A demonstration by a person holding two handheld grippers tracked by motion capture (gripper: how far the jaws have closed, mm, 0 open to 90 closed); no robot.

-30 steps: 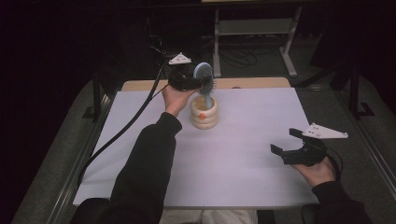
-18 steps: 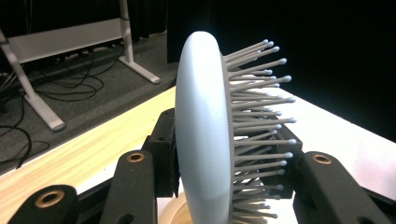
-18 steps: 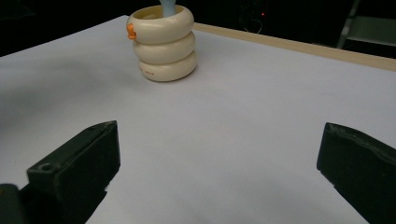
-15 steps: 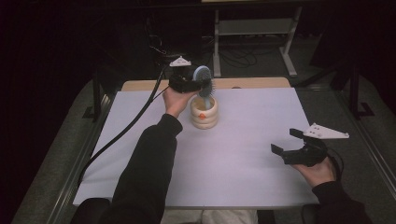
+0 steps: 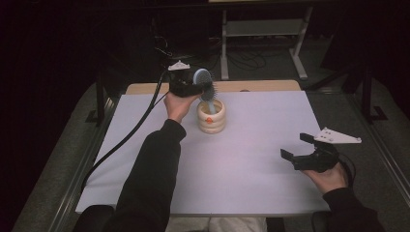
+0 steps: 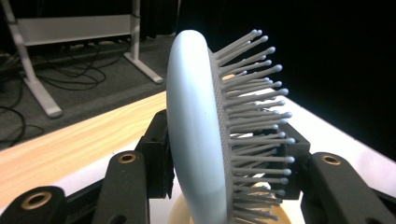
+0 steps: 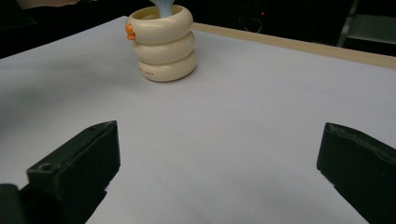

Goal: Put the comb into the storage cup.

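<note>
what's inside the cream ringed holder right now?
The light-blue hairbrush stands in the cream holder, handle end down in its mouth, head still between the left gripper's jaws, which have just been opening. The holder's wall hides the handle's lower part and anything else inside.

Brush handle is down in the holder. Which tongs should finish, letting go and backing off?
Left. The left tongs have the hairbrush head between their jaws, which have just been opening, its handle in the cream holder. The right tongs rest open, far off.

Hairbrush (image 5: 205,87) handle-down in the holder (image 5: 211,117) at the table's (image 5: 251,164) far middle, between left gripper (image 5: 200,89) pads.
</note>
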